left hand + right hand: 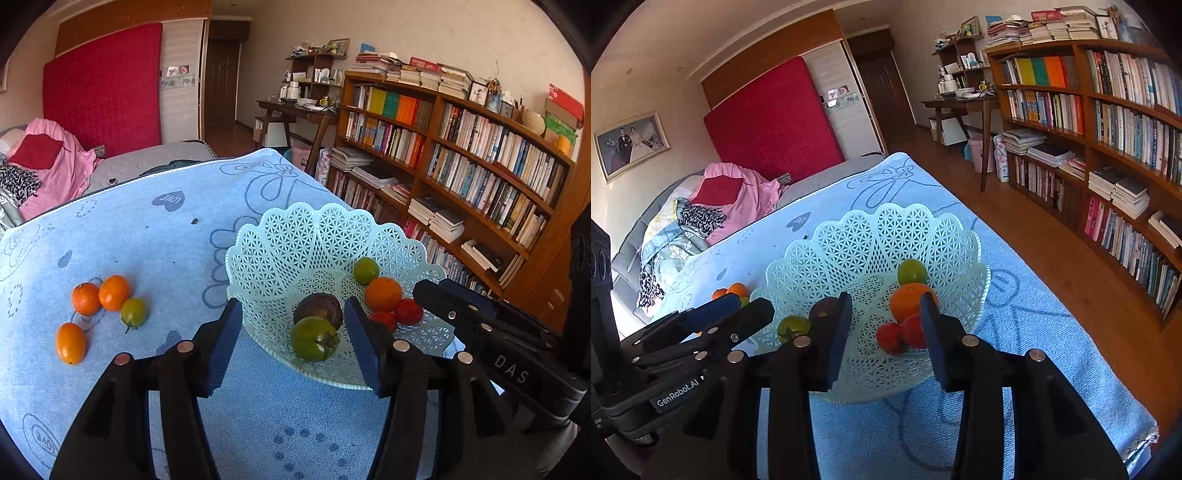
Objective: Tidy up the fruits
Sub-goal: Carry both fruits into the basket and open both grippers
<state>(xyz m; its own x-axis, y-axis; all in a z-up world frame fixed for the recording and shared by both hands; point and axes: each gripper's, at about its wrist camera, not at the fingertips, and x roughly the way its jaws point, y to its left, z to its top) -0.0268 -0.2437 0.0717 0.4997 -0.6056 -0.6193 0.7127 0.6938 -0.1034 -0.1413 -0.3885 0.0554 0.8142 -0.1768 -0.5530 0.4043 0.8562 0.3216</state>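
Resting on a blue cloth (pixel 155 236) over the bench, a pale lattice basket (pixel 295 243) holds most of the fruit; inside it lie a big green tomato (pixel 314 343) near the front rim, a dark brown fruit (pixel 319 308) touching it just behind, an orange (pixel 383 293), a small green fruit (pixel 365 270) beyond the orange, and two red tomatoes (pixel 400 314) side by side in front of the orange.

Left gripper (pixel 291 328) hovers over the basket's near edge with its blue-padded fingers (pixel 221 343) spread; one finger hangs outside the rim, the other inside, and the green tomato lies between and below them with neither pad pressing it.

Right gripper (pixel 886 325) points into the basket from the other side; its fingers (pixel 932 339) stand apart at a moderate gap, nothing pinched; the red tomatoes and orange show between and behind them.

Outside the basket, to the left on the cloth, four fruits remain: two small oranges (pixel 99 295) touching each other, a small green tomato (pixel 133 313) just beside them, and an oval orange fruit (pixel 70 342) nearer the camera, a little apart from the rest.

Beyond the bench stand a bookshelf (pixel 461 147) full of books along the right wall and a bed (pixel 701 218) with pink bedding.
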